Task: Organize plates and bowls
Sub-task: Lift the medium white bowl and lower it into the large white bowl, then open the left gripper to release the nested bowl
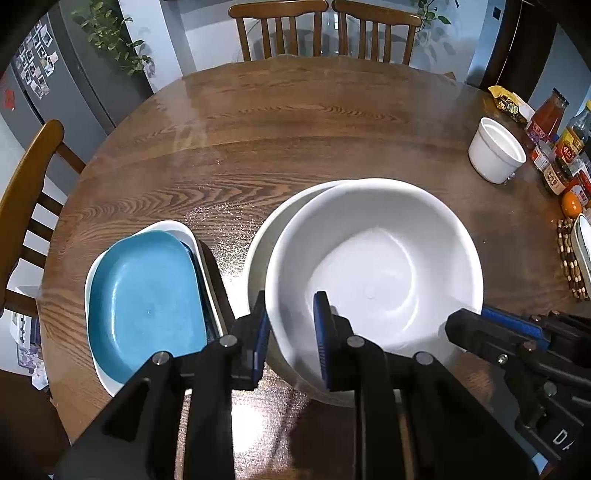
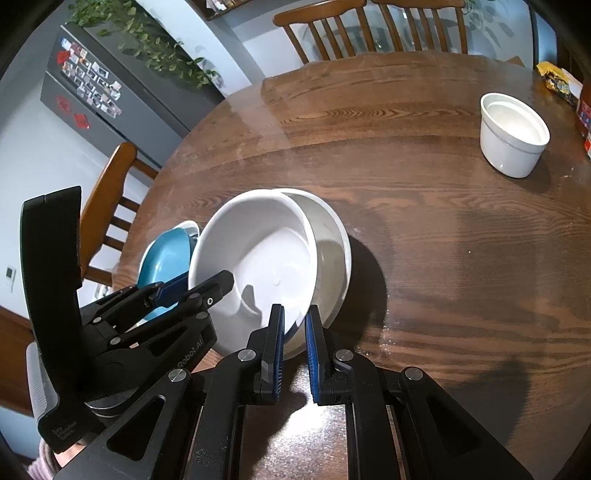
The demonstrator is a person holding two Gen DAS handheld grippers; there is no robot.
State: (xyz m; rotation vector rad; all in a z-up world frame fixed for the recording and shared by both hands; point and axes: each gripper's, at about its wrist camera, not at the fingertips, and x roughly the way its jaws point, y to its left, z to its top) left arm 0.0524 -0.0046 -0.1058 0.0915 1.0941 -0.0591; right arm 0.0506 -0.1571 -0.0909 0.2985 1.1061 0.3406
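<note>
A large white bowl (image 1: 373, 273) sits tilted inside a second white bowl (image 1: 266, 236) on the round wooden table (image 1: 295, 122). My left gripper (image 1: 291, 332) straddles the upper bowl's near-left rim, one finger outside and one inside. My right gripper (image 2: 294, 332) straddles the near-right rim of the same bowl (image 2: 258, 251), over the lower bowl (image 2: 332, 254). It also shows in the left wrist view (image 1: 491, 328). Whether either pair of pads presses the rim is unclear. A blue plate (image 1: 144, 306) lies in a white dish (image 1: 94, 273) to the left. A small white bowl (image 1: 496, 149) stands far right.
Sauce bottles (image 1: 565, 147), an orange (image 1: 570, 204), a snack bag (image 1: 508, 101) and a beaded trivet (image 1: 570, 258) crowd the table's right edge. Wooden chairs stand at the far side (image 1: 321, 29) and the left (image 1: 26, 199). A fridge (image 1: 55, 85) stands behind on the left.
</note>
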